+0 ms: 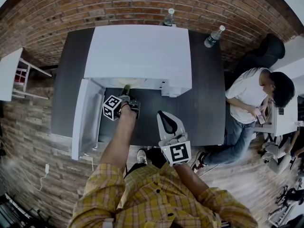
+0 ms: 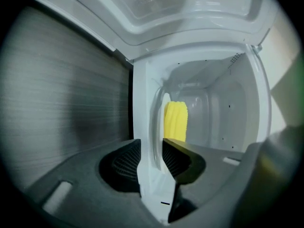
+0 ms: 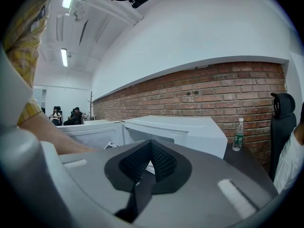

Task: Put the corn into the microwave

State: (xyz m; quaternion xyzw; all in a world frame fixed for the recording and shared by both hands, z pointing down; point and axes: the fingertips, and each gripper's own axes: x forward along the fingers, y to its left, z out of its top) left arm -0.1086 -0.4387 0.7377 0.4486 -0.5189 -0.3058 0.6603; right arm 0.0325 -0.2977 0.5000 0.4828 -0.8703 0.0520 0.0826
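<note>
Corn sits inside the microwave, beyond the left hand-held gripper, whose jaws gape empty at the doorway, apparently for release; the right hand-held gripper idles closed, holding nothing.

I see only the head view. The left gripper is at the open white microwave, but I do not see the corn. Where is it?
Observer: In the left gripper view, the yellow corn cob is already inside the white microwave, deep in its cavity.
Operator: Does the left gripper hold it?
Observer: No. The left gripper has its jaws apart, and the corn is beyond them, not between them.
</note>
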